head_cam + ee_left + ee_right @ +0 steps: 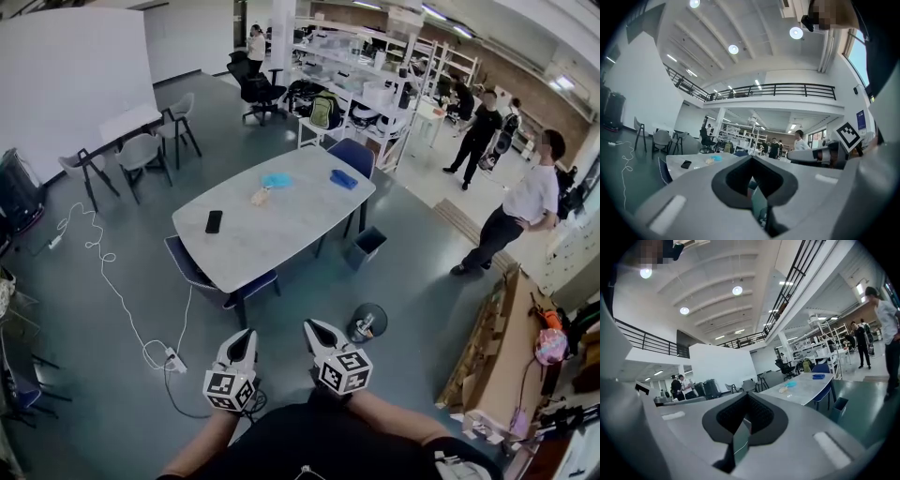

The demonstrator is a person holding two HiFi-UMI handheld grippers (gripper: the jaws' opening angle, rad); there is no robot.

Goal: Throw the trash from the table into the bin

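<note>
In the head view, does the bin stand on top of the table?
No, the bin stands on the floor beside the table, close to one of its legs.

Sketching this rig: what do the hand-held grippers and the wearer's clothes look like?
The left hand-held gripper and right hand-held gripper: pale grey, tapering to points, black pads; each carries a white cube with black square markers. Clothing: black top.

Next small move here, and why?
Probably step toward the table: the beige scrap and light blue piece lie well beyond both the left gripper and right gripper, whose jaws are closed and empty.
</note>
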